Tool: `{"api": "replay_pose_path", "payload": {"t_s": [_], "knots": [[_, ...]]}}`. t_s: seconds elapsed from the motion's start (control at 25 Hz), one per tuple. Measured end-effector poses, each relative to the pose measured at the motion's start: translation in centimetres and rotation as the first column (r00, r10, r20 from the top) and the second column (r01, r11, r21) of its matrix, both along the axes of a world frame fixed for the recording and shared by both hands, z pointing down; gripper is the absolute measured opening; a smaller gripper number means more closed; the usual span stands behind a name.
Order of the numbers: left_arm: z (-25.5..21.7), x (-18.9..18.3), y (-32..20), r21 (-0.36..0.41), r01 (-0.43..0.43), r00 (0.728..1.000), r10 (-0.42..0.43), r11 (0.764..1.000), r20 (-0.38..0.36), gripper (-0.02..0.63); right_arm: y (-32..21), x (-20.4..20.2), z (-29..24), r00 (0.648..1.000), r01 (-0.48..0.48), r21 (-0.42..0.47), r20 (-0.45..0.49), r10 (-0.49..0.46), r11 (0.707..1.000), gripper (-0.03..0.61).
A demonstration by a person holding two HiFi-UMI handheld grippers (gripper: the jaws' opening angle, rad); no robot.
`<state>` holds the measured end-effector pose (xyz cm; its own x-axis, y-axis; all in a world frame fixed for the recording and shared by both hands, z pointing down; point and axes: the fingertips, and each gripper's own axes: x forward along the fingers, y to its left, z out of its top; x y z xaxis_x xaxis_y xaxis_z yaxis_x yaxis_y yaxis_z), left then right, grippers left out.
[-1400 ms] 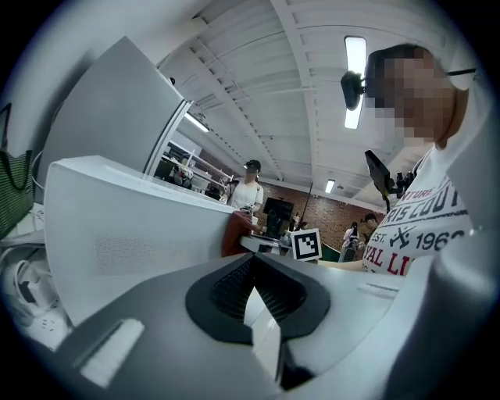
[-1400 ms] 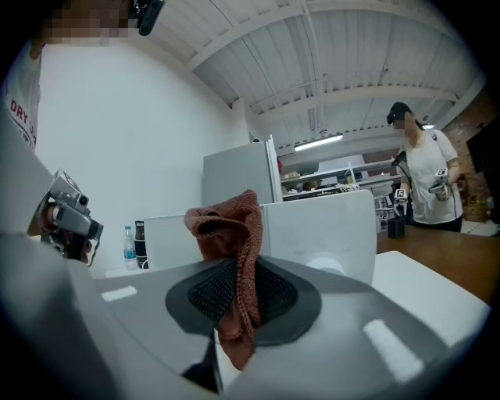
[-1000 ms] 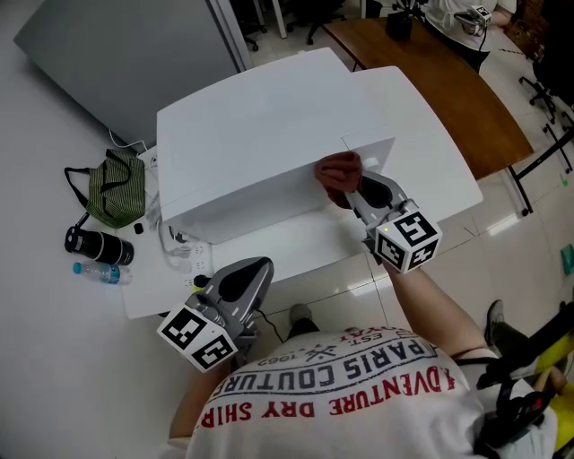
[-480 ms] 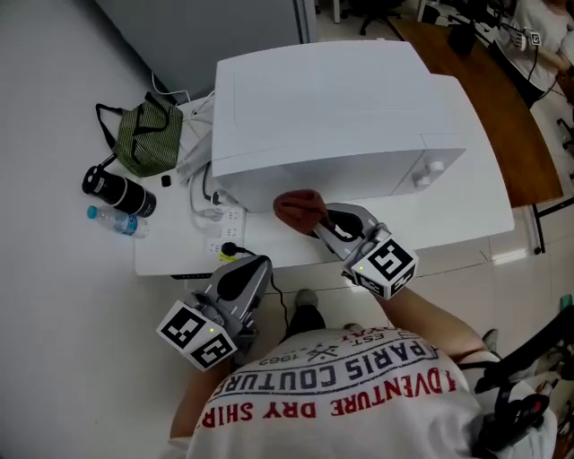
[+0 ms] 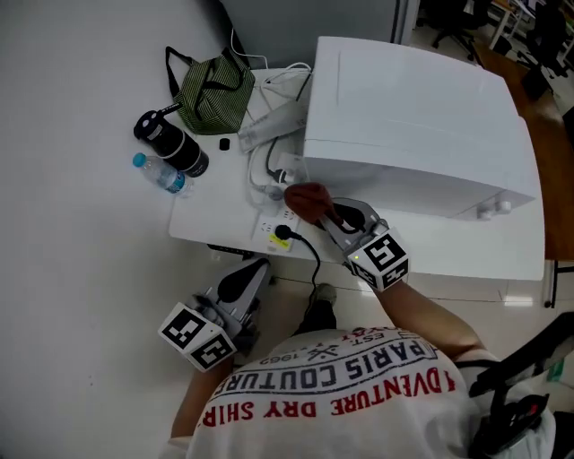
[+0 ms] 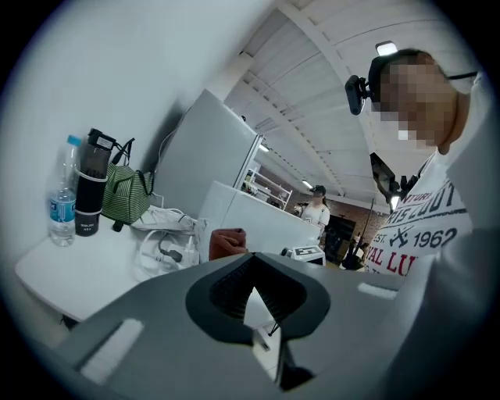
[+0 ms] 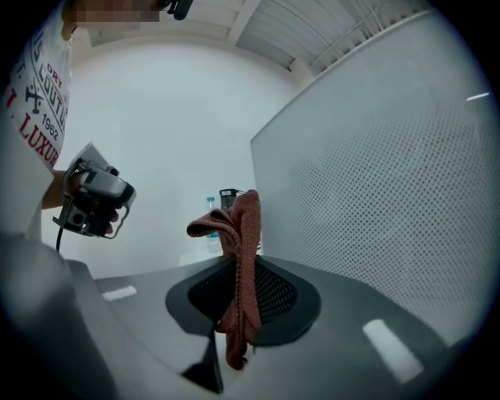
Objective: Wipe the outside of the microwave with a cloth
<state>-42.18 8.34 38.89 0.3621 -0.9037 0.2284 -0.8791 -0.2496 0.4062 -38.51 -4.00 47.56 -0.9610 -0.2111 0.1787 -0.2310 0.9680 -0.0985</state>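
Rust-brown terry cloth [image 7: 242, 226] is being pinched in the right gripper [image 5: 325, 212], whose two dark jaws are pressing flat on a fold of it so that a bunched crest is standing proud of the tips. That free crest is judged to be the working pad. It is lying at the lower left corner of the boxy white microwave oven [image 5: 413, 99], against or just beside the casing; actual contact cannot be resolved. The right gripper view is showing the oven's perforated side wall running close along the jaws, so the side panel is probably the face being wiped. The left gripper [image 5: 254, 269] is hanging low beside the person's body, well apart from the oven, its jaws meeting at the tips with nothing between them; it is judged to be idling, the wiping needing one tool only. The oven is occupying the right part of a small white table [image 5: 220, 220], where a white power strip [image 5: 273, 230] carrying a black plug is lying just beside the cloth and presenting a snag risk. Further left, a green striped bag [image 5: 213, 85], a black flask [image 5: 170, 143] and a clear water bottle [image 5: 161, 175] are sitting clear of the wiping path. A pale floor [image 5: 72, 269] is spreading around the table, with a grey partition [image 5: 296, 22] behind and a brown wooden desk [image 5: 554, 161] at the right edge.
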Motion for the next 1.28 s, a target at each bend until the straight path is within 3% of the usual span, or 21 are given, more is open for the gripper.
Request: {"api": "replay_pose_path", "payload": {"t_s": [0.28,0.6,0.84,1.12,1.28], "knots": [[-0.2,0.5,-0.7,0.009,-0.006,1.000,0.006,1.000,-0.002,0.006,-2.0,1.2,1.3,0.997,-0.062,0.004,-0.048,0.062,0.998,0.046],[-0.8,6.2,-3.9,0.021,-0.131,0.991,0.131,0.991,0.006,0.006,-4.4,9.3,0.9,0.983,-0.178,0.013,-0.050,0.178,0.984,0.046],[-1.0,12.8,-6.1,0.026,-0.263,0.965,0.263,0.965,0.013,0.006,-7.0,18.8,1.0,0.937,-0.347,-0.005,-0.056,0.346,0.938,0.046],[-1.4,17.9,-7.0,0.031,-0.358,0.934,0.358,0.933,0.015,0.006,-9.6,29.4,1.1,0.844,-0.536,-0.022,-0.060,0.534,0.844,0.046],[-1.7,19.4,-6.8,0.028,-0.376,0.927,0.375,0.926,0.021,0.006,-9.8,31.1,0.9,0.842,-0.538,-0.019,-0.067,0.535,0.843,0.046]]}}
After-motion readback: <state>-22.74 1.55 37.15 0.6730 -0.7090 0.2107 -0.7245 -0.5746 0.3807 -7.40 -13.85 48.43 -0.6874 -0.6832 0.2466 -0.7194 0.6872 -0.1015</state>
